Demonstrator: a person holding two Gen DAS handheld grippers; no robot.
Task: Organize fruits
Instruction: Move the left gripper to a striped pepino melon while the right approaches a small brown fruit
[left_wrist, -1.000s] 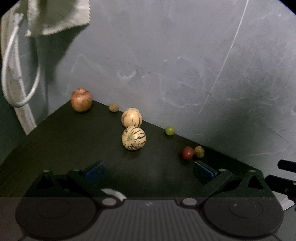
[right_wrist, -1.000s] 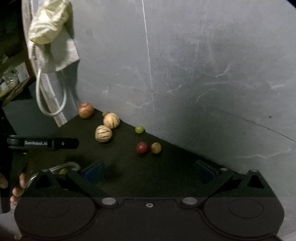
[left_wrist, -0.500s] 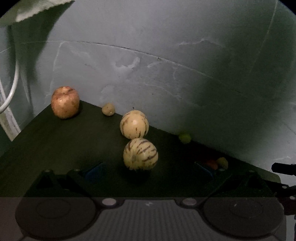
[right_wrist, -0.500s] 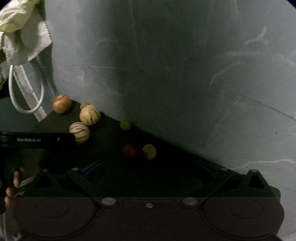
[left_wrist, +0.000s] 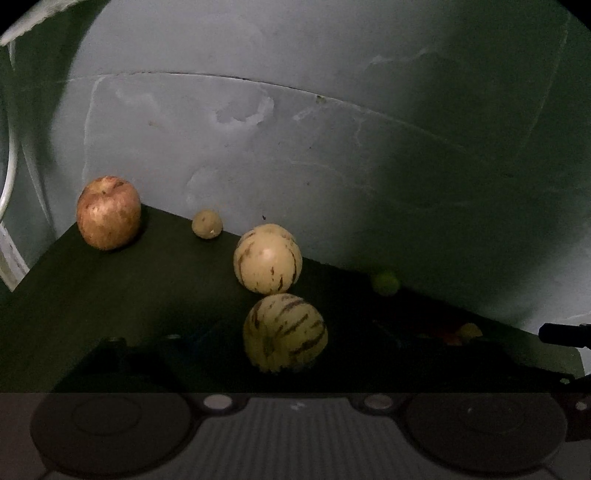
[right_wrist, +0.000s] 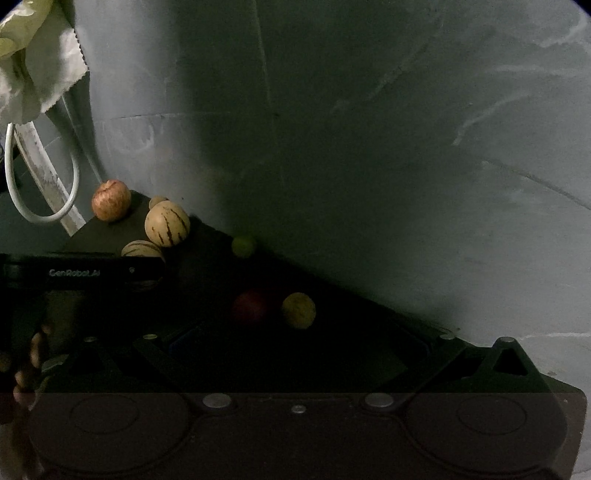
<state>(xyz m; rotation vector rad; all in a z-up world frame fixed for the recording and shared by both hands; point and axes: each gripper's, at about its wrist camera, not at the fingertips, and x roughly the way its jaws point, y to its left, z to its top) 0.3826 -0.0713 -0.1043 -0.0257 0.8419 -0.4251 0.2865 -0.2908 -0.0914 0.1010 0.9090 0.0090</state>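
- left gripper (left_wrist: 284, 354): the near melon (left_wrist: 285, 333) sits between its dim fingers; the jaws have just been closing, but no pad visibly presses on it, so nothing is held. best to centre on the melon and squeeze gently, since it looks ready to roll.
- right gripper (right_wrist: 291, 343): jaws wide, empty, aimed at the red fruit (right_wrist: 250, 306) and yellow fruit (right_wrist: 298, 310), which lie just beside each other; take one without nudging the other.
- the left view shows the far melon (left_wrist: 267, 258), small fruit (left_wrist: 207, 224) and apple (left_wrist: 108, 212) clearly along the wall (left_wrist: 332, 129).
- only the right view shows the cloth (right_wrist: 33, 74), cable (right_wrist: 40, 218) and the person's fingers (right_wrist: 26, 369).
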